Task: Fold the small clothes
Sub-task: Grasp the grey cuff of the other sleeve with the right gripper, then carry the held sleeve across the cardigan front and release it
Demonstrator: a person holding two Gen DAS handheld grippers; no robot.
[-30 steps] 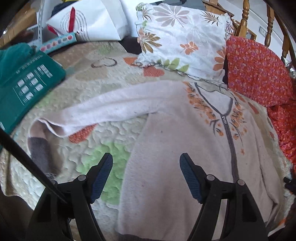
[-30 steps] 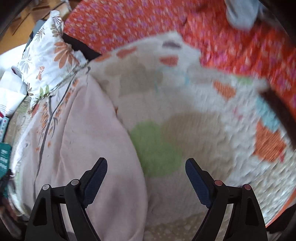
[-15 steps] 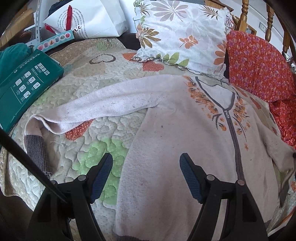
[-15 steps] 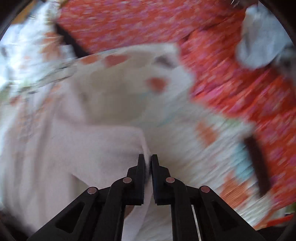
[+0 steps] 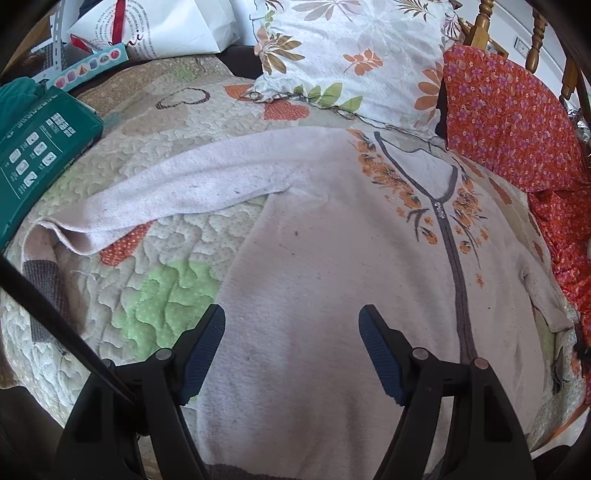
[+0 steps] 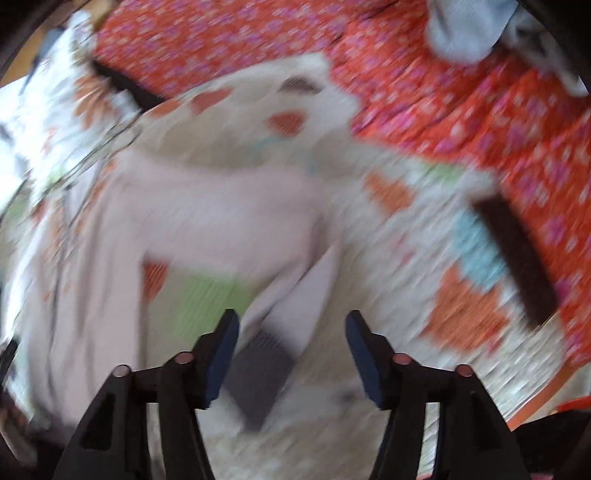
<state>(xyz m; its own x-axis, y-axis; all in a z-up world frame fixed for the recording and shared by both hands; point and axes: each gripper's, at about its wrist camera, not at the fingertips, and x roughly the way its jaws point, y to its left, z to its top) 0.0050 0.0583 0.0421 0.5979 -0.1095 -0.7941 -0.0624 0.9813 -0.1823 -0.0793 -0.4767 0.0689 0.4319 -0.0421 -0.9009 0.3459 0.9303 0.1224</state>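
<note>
Two blue-padded jaws of the left gripper [image 5: 291,347] stand wide apart, holding nothing, above the pale pink cardigan [image 5: 332,258] spread flat on the quilt [image 5: 162,288]; its long sleeve [image 5: 177,192] reaches toward nine o'clock. Blurred right view: right gripper [image 6: 291,345] spread open, the grey cuff [image 6: 258,373] lying loose between its jaws, sleeve running toward twelve o'clock.

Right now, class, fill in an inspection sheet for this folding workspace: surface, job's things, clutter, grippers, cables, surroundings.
Surface: patchwork quilt, bumpy, on a bed.
Job's things: pink cardigan lying face up, zipped; one sleeve spread sideways; other sleeve's grey cuff between the right fingers.
Clutter: green box, floral pillow, white bag.
Grippers: left gripper open above the hem; right gripper open, view blurred.
Cables: nothing seen.
Surroundings: orange floral cover, wooden bedposts.
</note>
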